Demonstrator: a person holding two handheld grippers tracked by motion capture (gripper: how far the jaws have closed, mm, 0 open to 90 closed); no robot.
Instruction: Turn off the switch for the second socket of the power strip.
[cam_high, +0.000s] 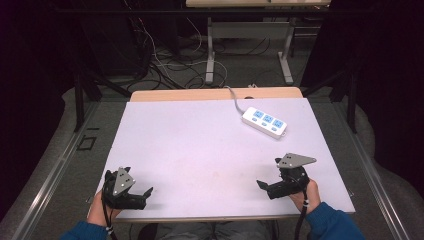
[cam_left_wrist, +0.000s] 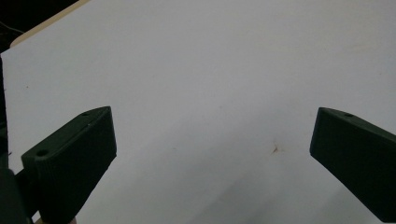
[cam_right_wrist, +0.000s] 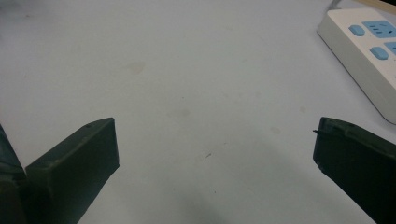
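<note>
A white power strip (cam_high: 265, 122) with blue sockets lies at the far right of the white table (cam_high: 200, 150), its grey cable (cam_high: 234, 99) running off the far edge. My left gripper (cam_high: 138, 180) rests near the front left corner, jaws wide apart, nothing between them. My right gripper (cam_high: 268, 172) sits near the front right, also open and empty, well short of the strip. In the left gripper view, the left gripper (cam_left_wrist: 212, 126) spans bare tabletop. In the right gripper view, the right gripper (cam_right_wrist: 215, 133) faces bare table, with the power strip (cam_right_wrist: 369, 56) at the upper right.
A wooden strip (cam_high: 215, 93) borders the table's far edge. Beyond it, loose cables (cam_high: 165, 70) lie on the floor by the metal legs (cam_high: 210, 55) of another table. Metal rails (cam_high: 55, 170) run along both sides of the table.
</note>
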